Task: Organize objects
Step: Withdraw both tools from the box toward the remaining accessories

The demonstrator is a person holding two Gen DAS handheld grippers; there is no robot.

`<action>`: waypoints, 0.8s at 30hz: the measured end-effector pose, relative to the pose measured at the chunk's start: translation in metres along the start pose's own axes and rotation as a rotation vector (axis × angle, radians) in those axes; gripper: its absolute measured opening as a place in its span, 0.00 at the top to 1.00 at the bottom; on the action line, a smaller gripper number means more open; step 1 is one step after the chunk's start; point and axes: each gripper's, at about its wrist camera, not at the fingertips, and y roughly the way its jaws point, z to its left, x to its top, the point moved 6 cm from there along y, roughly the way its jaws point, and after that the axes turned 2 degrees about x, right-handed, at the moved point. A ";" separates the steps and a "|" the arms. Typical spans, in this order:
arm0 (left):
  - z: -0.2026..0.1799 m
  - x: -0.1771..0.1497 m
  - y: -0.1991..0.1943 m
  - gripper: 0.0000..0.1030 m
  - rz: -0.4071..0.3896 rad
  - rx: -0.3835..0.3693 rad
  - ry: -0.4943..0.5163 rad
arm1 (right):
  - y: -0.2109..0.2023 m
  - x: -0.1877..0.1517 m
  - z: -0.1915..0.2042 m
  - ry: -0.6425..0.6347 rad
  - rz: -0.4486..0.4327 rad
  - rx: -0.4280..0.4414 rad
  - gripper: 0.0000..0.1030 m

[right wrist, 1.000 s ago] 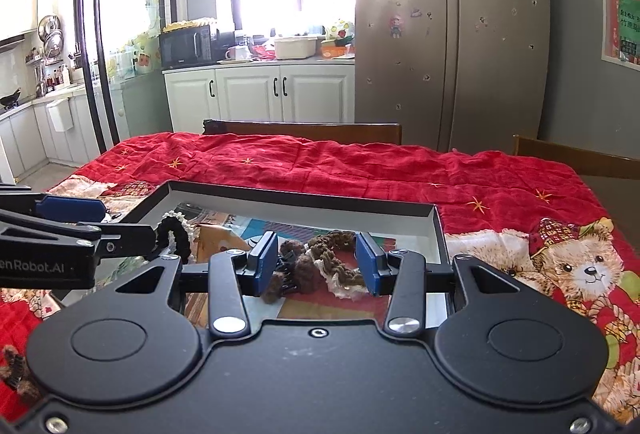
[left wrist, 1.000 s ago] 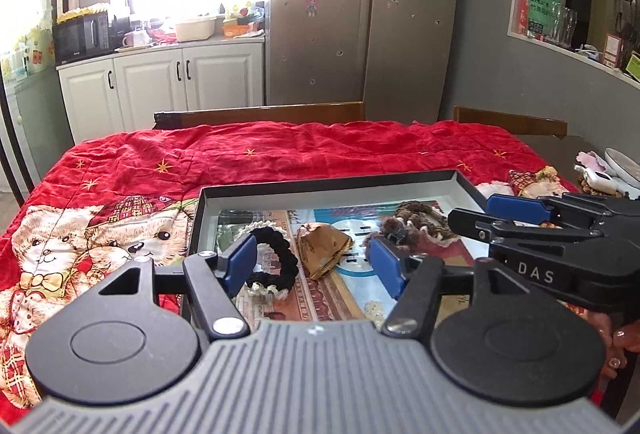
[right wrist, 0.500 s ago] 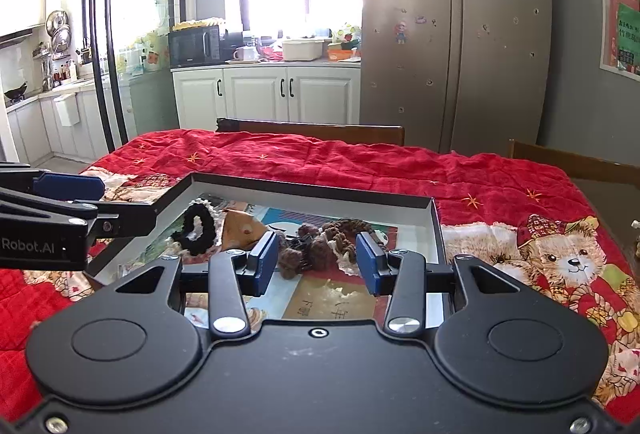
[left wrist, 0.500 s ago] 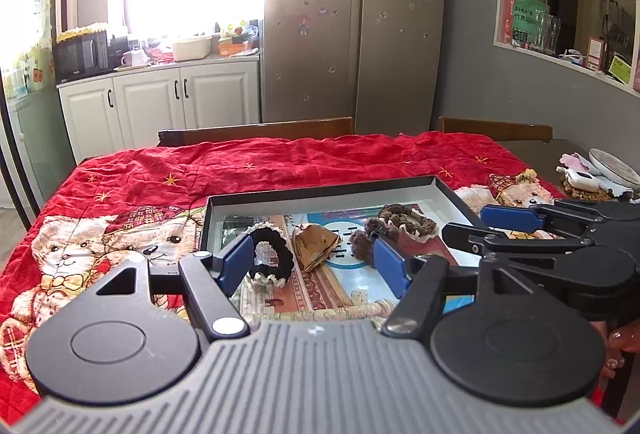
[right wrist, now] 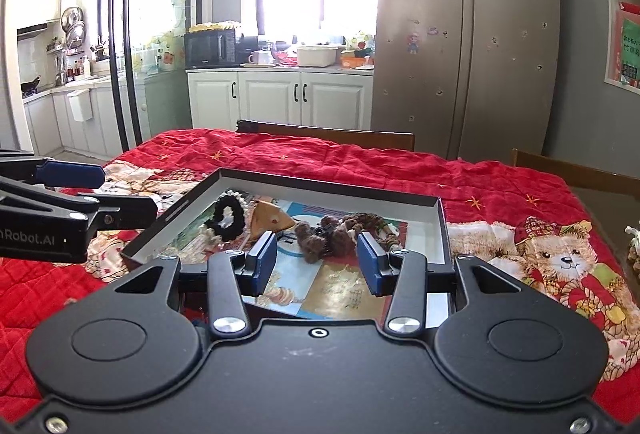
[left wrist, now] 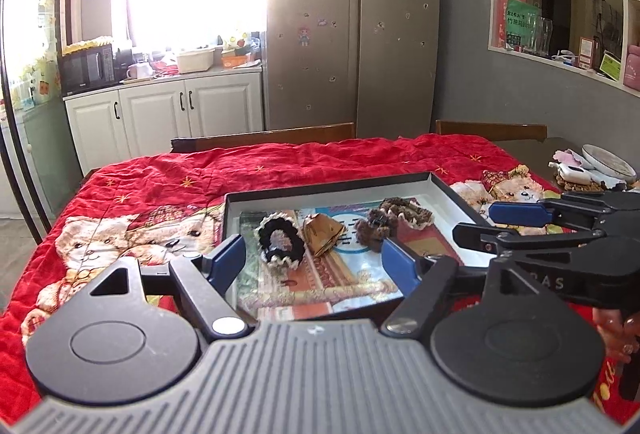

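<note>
A black-rimmed tray [left wrist: 328,188] [right wrist: 320,187] lies on the red quilt. In it are a black scrunchie [left wrist: 280,242] [right wrist: 226,216], a tan folded piece [left wrist: 322,230] [right wrist: 272,220], a brown fuzzy clip [left wrist: 374,226] [right wrist: 320,236] and a brown braided scrunchie [left wrist: 408,212] [right wrist: 368,224]. My left gripper [left wrist: 314,264] [right wrist: 130,192] hovers at the tray's near left side, its jaws opening with nothing between them. My right gripper [right wrist: 316,264] [left wrist: 474,222] hovers over the tray's near right side, open and holding nothing.
A red bear-patterned quilt [left wrist: 160,186] covers the table. Two wooden chair backs [left wrist: 272,136] stand along the far edge. A plate [left wrist: 608,162] and small items sit at the table's right end. A fridge [right wrist: 464,34] and white cabinets [right wrist: 280,98] stand behind.
Both grippers have drawn back from the tray and risen a little, so the items now lie farther ahead of the fingers. The left jaws stand wider apart.
</note>
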 end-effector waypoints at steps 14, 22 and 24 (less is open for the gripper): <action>0.015 -0.024 -0.032 0.17 0.006 0.010 0.006 | -0.032 -0.023 0.018 -0.009 0.012 0.038 0.57; 0.025 -0.040 -0.044 0.15 0.011 0.022 0.005 | -0.047 -0.039 0.029 -0.005 0.027 0.068 0.54; 0.026 -0.044 -0.046 0.15 0.018 0.022 0.007 | -0.050 -0.043 0.032 -0.003 0.027 0.073 0.54</action>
